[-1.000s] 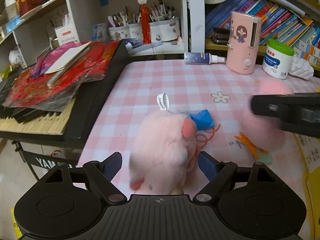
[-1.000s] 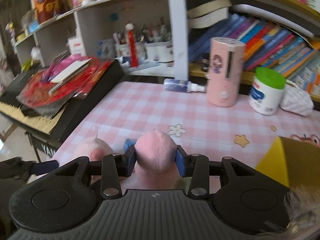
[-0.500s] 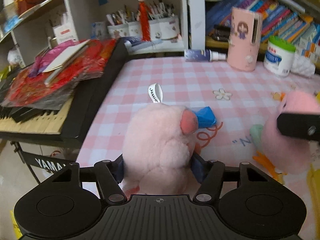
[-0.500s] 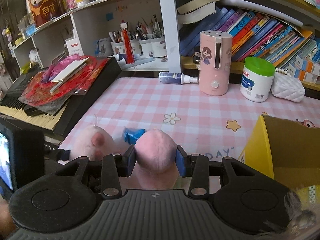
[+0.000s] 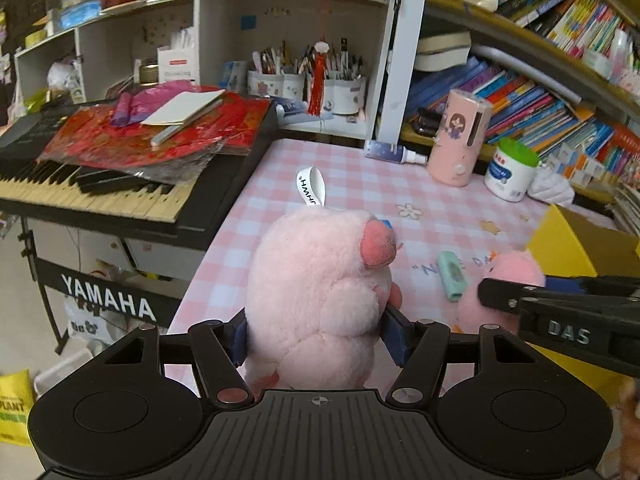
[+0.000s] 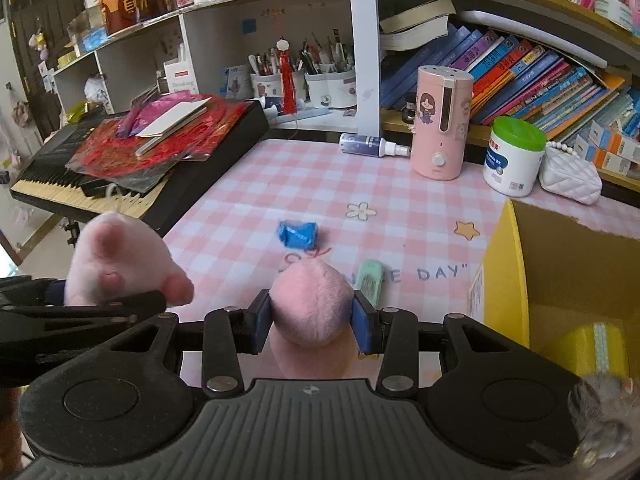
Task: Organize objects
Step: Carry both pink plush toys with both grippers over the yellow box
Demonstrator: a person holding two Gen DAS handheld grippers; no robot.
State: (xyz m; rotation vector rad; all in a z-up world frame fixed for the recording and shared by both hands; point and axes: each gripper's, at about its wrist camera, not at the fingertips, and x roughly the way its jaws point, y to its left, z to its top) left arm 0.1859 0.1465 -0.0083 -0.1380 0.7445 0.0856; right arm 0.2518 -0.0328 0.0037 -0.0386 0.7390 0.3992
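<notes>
2 pink plush toys are up off the checked tablecloth [image 6: 256,184], 1 in each gripper. The left gripper [image 5: 320,334] has its blue pads pressed into the flanks of the bigger plush pig [image 5: 320,280], which sits upright between them with its snout up and its white label loop [image 5: 311,188] standing above. The right gripper [image 6: 311,320] is pinching the smaller round plush [image 6: 312,308] across its middle, the fur bulging over both pads.

Just ahead and to the right of the right gripper stands the yellow cardboard box [image 6: 504,280], open at the top, with something yellow already lying inside. From where I stand that looks like the place for the toys, though that is my guess.

To do it well, I would carry the small plush first, since its gripper is nearest the box wall, and lift it high enough to clear the rim before letting the pads part. The pig hangs to the left of that gripper, close by, so the 2 should go in turn and not crowd each other. Soft toys squash and can slide out of a pinch; a steady squeeze and no jerks would suit.

Below, just ahead of the right gripper, a mint green eraser-like piece [image 6: 370,280] and a blue wrapper [image 6: 298,234] lie on the cloth, waiting.
</notes>
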